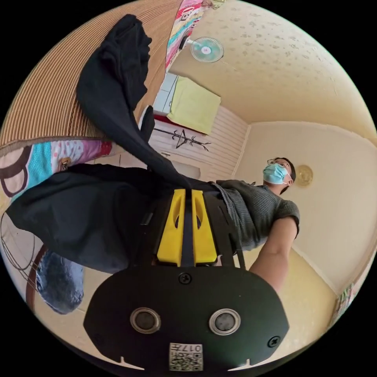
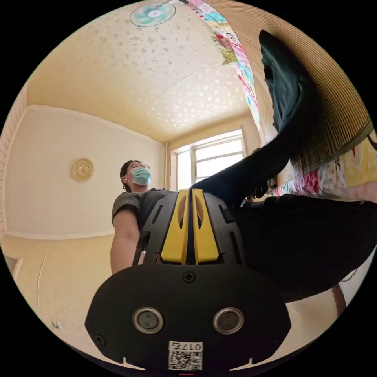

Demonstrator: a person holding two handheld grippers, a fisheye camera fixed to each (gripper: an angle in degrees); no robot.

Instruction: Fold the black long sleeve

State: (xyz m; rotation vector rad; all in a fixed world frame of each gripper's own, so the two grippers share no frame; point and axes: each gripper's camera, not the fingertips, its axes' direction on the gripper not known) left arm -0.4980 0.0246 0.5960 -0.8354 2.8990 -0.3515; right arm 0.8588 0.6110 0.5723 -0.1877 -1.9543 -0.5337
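Black long sleeve [image 1: 78,220] pinched by both hand-held grippers — left [image 1: 187,192], right [image 2: 191,191] — hem cut off.

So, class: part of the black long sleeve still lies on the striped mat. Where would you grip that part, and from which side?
Grip the bunched end resting on the striped mat, coming from its free outer edge. It is thick and raised, so a hand-held gripper should bite it easily.
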